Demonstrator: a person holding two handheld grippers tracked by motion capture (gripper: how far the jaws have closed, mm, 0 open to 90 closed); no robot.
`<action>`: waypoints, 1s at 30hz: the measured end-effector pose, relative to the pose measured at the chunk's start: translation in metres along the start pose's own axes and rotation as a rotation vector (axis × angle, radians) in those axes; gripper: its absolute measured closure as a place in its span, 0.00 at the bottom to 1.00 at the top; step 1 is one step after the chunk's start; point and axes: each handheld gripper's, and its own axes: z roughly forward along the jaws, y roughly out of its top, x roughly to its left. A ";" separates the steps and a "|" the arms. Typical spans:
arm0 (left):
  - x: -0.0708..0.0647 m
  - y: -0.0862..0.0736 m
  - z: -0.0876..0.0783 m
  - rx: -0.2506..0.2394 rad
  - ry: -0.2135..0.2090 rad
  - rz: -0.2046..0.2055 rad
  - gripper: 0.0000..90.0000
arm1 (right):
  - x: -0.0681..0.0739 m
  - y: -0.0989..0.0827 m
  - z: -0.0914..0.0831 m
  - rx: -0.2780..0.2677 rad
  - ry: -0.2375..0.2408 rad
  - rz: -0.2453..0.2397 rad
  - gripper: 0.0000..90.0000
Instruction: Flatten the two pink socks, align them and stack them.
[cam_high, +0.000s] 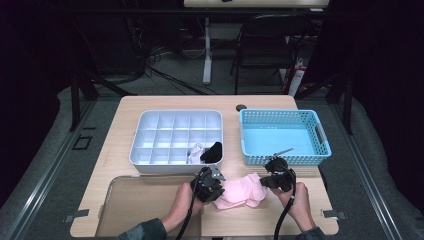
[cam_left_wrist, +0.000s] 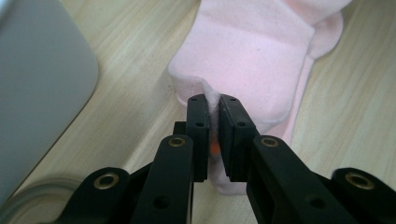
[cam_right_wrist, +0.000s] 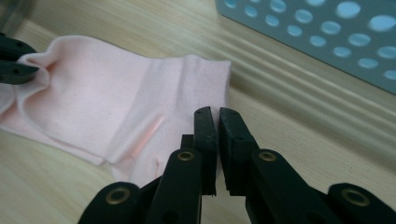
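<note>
A pink sock lies flat on the wooden table near its front edge, between my two grippers. My left gripper is at the sock's left end. In the left gripper view its jaws are pressed together on a raised fold of the pink sock. My right gripper is at the sock's right end. In the right gripper view it is shut on the cuff edge of the sock, and the left gripper's jaw tips pinch the far end.
A white compartment tray stands behind the sock, with a white sock and a black sock in its front right cells. A blue perforated basket is at the right. A clear flat lid lies front left.
</note>
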 end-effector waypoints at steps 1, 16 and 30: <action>0.000 0.000 -0.001 -0.006 -0.002 -0.003 0.92 | 0.002 0.000 -0.003 -0.024 0.004 0.002 0.96; 0.007 0.001 0.001 0.011 -0.024 -0.037 0.72 | 0.006 -0.002 -0.007 -0.025 -0.002 -0.009 0.96; 0.007 0.009 0.011 0.019 -0.017 -0.025 0.93 | 0.005 -0.003 -0.006 -0.003 -0.010 0.000 0.96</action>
